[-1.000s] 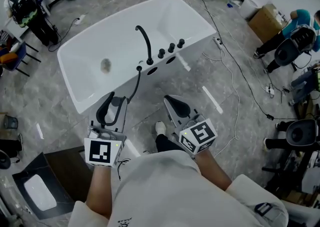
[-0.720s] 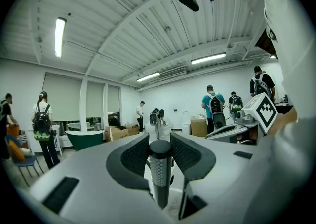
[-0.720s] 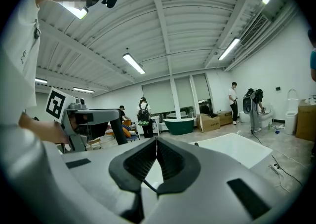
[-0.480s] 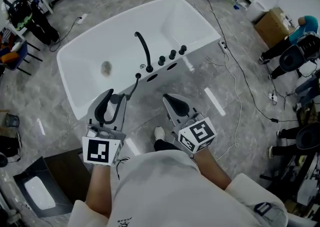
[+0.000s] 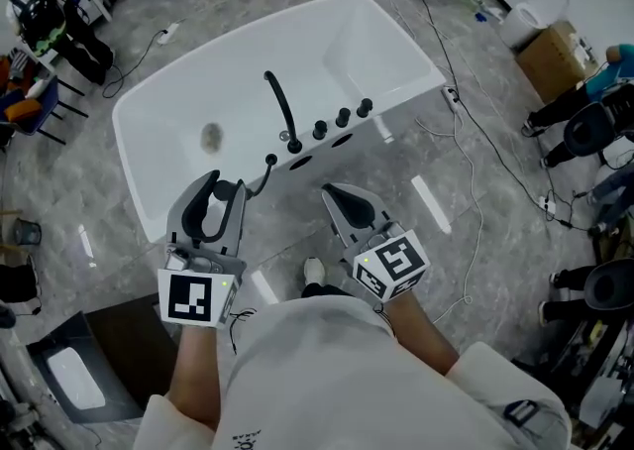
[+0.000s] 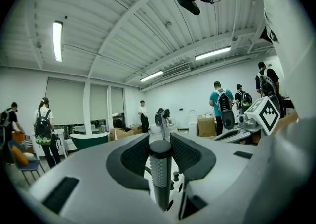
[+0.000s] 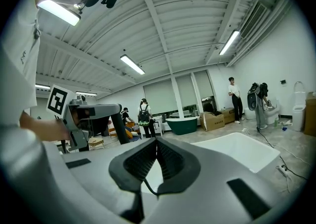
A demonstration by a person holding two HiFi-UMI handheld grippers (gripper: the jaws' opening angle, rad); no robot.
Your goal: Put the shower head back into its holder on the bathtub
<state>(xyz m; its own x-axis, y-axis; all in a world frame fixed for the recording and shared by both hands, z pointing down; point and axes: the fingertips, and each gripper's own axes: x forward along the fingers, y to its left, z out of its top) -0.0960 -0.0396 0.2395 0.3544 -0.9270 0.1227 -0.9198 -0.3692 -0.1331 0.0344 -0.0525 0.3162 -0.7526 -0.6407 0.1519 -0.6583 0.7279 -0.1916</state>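
Note:
The white bathtub lies ahead on the floor, with a black arched faucet and three black knobs on its near rim. My left gripper is shut on the shower head, a black handle with a textured grip that stands upright between the pads. Its black hose curves up to a black fitting on the rim, left of the faucet. My right gripper is beside it, just short of the tub's side, jaws shut with nothing between them.
My shoe shows between the grippers. Cables trail over the floor to the right, near a cardboard box. A dark mat with a white tray lies at the lower left. People and chairs stand around the room's edges.
Both grippers have moved forward together toward the tub's near rim, so the stretch of hose between the left gripper and the rim looks shorter. The jaws have not changed.

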